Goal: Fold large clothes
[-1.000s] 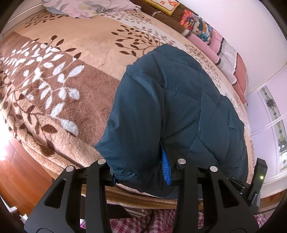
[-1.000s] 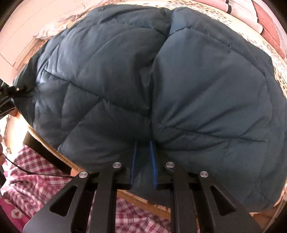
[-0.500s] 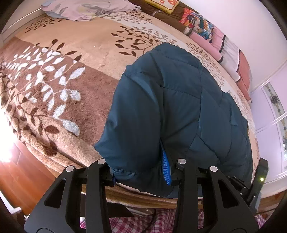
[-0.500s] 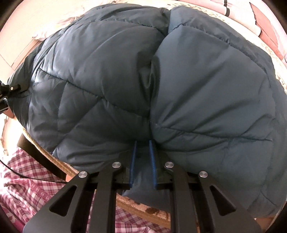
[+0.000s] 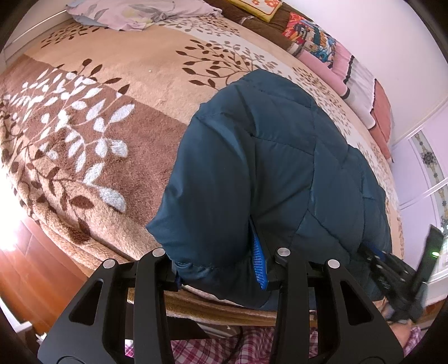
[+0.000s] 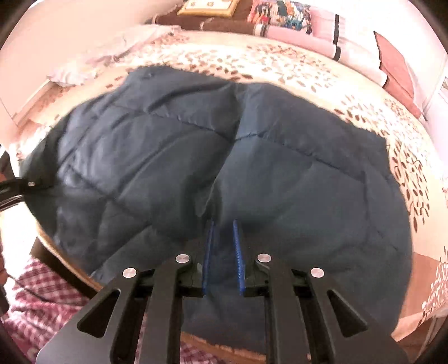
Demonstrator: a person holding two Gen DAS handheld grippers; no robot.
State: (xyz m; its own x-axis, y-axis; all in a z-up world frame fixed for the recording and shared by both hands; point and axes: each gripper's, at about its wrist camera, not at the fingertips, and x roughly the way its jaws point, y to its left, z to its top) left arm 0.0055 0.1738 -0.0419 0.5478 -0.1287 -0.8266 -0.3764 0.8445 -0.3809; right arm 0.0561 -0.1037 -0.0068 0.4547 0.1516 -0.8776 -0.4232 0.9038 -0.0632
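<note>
A dark teal quilted puffer jacket (image 5: 266,173) lies on the bed near its front edge; it fills the middle of the right wrist view (image 6: 196,173). My left gripper (image 5: 218,263) has the jacket's thick left corner bunched between its widely spaced fingers. My right gripper (image 6: 224,257) is shut on a fold of the jacket's near edge, blue pads (image 6: 238,252) pinching the fabric. The right gripper also shows at the lower right of the left wrist view (image 5: 392,274), and the left gripper at the far left of the right wrist view (image 6: 14,190).
The bed carries a tan and brown leaf-patterned blanket (image 5: 98,126). Pillows and folded bedding (image 5: 336,61) line the far side, and a lilac cloth (image 5: 140,14) lies at the back left. A wooden floor (image 5: 22,274) lies below left. Plaid-clad legs (image 6: 42,294) are at the bed's edge.
The right wrist view has pulled back and up, so the whole jacket and the bed behind it now show. The jacket looks flatter. The left gripper has hardly moved.
</note>
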